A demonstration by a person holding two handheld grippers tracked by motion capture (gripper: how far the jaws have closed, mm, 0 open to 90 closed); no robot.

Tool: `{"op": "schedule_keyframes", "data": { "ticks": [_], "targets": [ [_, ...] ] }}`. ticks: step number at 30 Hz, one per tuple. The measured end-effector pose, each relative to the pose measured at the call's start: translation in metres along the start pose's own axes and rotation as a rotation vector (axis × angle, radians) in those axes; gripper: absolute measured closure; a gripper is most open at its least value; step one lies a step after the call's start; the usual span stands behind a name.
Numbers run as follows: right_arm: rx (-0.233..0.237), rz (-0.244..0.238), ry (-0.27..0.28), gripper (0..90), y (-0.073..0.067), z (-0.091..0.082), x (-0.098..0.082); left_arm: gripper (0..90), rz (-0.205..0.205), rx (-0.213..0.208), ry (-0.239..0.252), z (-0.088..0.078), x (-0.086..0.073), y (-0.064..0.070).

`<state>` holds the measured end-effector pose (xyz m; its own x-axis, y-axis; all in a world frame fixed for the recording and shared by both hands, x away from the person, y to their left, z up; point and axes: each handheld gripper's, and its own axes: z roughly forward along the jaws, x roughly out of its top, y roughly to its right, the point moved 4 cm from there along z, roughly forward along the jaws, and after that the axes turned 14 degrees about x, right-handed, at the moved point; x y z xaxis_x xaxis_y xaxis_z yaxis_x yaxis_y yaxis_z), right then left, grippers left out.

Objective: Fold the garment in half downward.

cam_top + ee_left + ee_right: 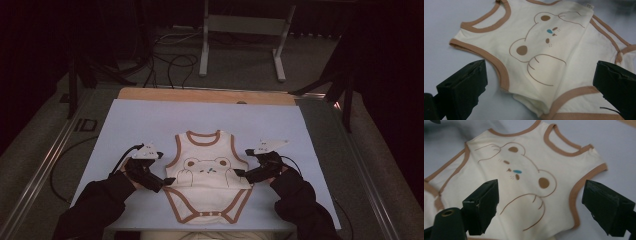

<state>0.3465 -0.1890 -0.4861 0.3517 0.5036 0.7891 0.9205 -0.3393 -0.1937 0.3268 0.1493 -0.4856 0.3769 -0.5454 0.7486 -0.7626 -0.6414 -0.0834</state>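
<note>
A cream sleeveless baby bodysuit (207, 185) with brown trim and a bear print lies flat on the pale sheet, neck toward the far side. My left gripper (164, 183) sits at its left side seam, jaws open and pointing at the cloth. In the left gripper view the bodysuit (549, 57) lies beyond the left gripper (540, 75), whose black jaws stand wide apart with nothing pinched. My right gripper (243, 176) is at the garment's right side, also open. In the right gripper view the bodysuit (524, 177) spreads under the right gripper (541, 192), whose jaws are parted.
A pale blue sheet (140, 125) covers the table, with a strip of wooden edge (200, 95) at the far side. Beyond it, a metal stand (240, 25) and loose cables (170, 65) are on the floor. A metal rail (45, 165) runs along the left.
</note>
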Motion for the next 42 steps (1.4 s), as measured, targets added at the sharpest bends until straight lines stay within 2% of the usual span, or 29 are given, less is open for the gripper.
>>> {"op": "schedule_keyframes", "data": {
  "ticks": [5, 8, 9, 19, 25, 36, 42],
  "targets": [
    [-0.033, -0.025, -0.005, 13.6, 0.009, 0.001, 0.01, 0.4, -0.002, 0.003, 0.003, 0.003, 0.006, -0.007],
    [-0.032, -0.029, -0.009, 13.3, 0.014, 0.002, 0.015, 0.4, -0.008, 0.005, 0.003, 0.007, 0.009, -0.011],
    [-0.031, -0.016, -0.009, 13.3, 0.016, 0.002, 0.016, 0.4, -0.01, 0.007, 0.003, 0.008, 0.01, -0.012],
    [-0.005, -0.005, 0.005, 10.5, 0.032, 0.005, 0.02, 0.4, -0.018, -0.01, -0.009, 0.02, 0.016, -0.022],
    [-0.009, 0.001, 0.023, 10.5, 0.045, 0.008, 0.02, 0.9, 0.001, -0.003, -0.014, 0.029, 0.02, -0.027],
    [-0.014, 0.029, -0.006, 10.8, 0.067, 0.022, 0.022, 1.5, 0.0, -0.006, -0.01, 0.048, 0.029, -0.04],
    [-0.015, 0.045, -0.019, 13.8, 0.078, 0.029, 0.021, 3.1, -0.007, 0.014, -0.007, 0.055, 0.029, -0.048]
  ]
}}
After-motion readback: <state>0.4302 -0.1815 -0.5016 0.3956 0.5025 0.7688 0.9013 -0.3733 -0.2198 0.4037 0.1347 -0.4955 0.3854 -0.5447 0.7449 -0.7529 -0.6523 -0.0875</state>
